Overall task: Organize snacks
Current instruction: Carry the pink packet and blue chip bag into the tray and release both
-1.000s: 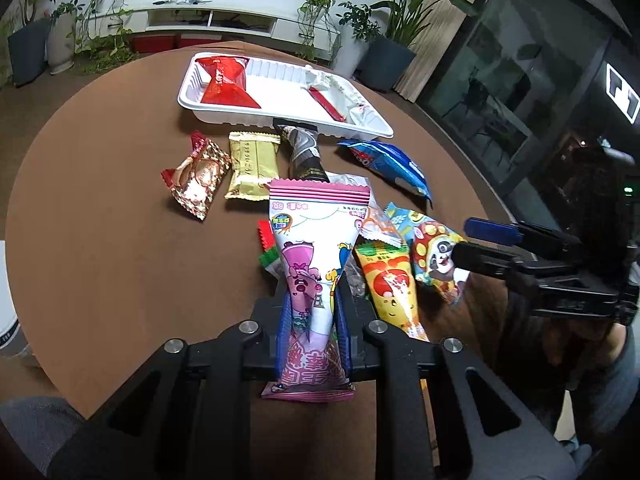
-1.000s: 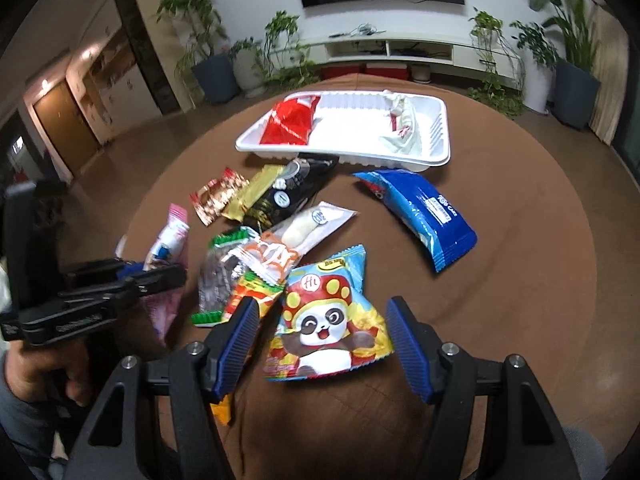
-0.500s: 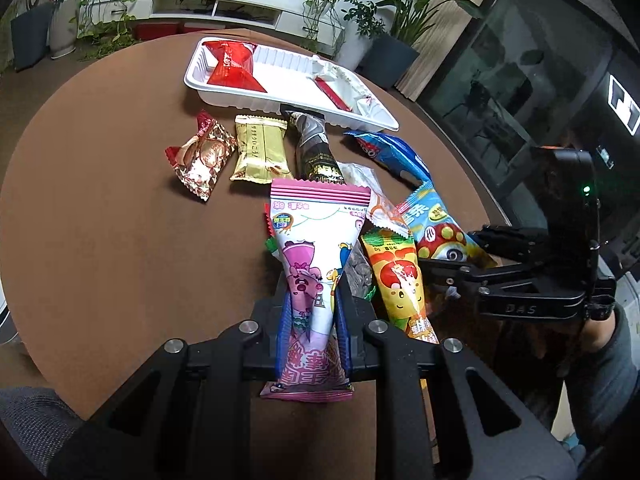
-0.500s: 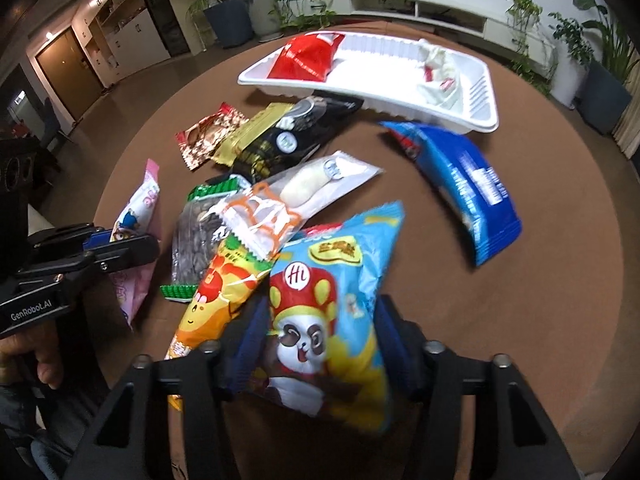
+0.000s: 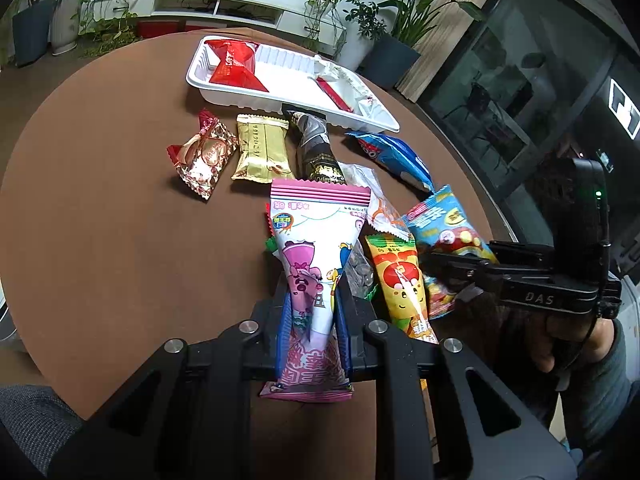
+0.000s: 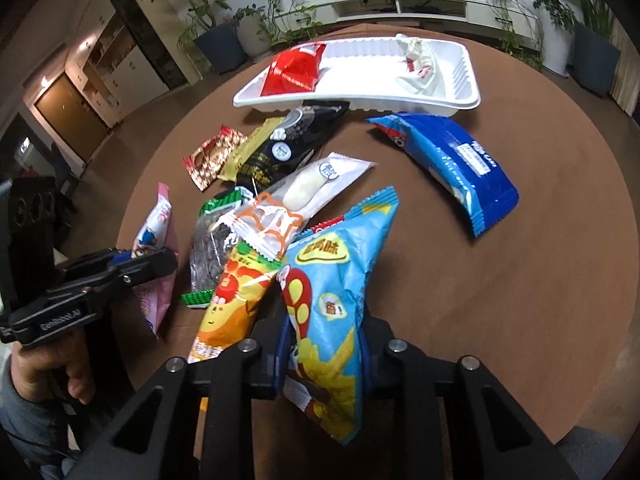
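Round brown table (image 6: 520, 300), matte top. Toward the far edge, a white plastic tray (image 6: 460, 96) resting flat. Just in front of the tray, a black packet (image 6: 280, 148) with one end tucked against or perhaps slightly under the tray's near wall. Beside it, a gold packet (image 5: 262, 152) and a red-and-gold foil packet (image 5: 202, 156), side by side, apart from each other. To the right, a blue packet (image 6: 452, 164) lying alone on bare tabletop. Nearer, an overlapping heap: clear packet with a white snack (image 6: 316, 184), dark seed packet with green ends (image 6: 210, 244), orange-and-yellow packet (image 6: 228, 300) lying across them.
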Motion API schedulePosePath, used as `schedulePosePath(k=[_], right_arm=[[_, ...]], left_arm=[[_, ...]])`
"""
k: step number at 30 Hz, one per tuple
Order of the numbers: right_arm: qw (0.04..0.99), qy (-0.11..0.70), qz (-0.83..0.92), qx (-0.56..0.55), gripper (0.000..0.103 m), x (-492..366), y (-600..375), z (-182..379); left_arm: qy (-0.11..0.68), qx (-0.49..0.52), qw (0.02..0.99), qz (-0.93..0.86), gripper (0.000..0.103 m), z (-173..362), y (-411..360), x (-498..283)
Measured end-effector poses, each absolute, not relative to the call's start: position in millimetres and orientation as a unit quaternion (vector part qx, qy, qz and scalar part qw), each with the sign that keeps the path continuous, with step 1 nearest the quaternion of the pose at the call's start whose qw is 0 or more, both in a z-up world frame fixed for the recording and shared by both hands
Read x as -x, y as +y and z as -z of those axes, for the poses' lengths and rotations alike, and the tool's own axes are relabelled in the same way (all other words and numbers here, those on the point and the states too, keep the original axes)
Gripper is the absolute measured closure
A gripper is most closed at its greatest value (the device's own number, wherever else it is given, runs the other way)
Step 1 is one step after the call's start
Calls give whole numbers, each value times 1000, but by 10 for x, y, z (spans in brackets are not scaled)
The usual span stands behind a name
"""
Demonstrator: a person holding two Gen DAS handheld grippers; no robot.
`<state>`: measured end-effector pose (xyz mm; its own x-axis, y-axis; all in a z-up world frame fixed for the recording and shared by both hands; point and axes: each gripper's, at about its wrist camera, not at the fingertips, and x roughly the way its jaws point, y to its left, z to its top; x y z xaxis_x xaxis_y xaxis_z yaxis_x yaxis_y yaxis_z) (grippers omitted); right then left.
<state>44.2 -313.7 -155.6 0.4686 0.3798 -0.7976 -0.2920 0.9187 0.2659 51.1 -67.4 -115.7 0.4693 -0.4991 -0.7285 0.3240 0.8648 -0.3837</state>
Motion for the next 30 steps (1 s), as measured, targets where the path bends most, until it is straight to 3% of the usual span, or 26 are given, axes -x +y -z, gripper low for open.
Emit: schedulePosePath(k=[19, 30], right_arm=[[887, 422, -125, -143, 74, -493, -3991, 1132], [926, 325, -101, -165, 74, -1152, -4334, 311]], left_arm=[[423, 131, 863, 241, 86, 750, -371, -745], [385, 76, 889, 236, 86, -33, -395, -1931]])
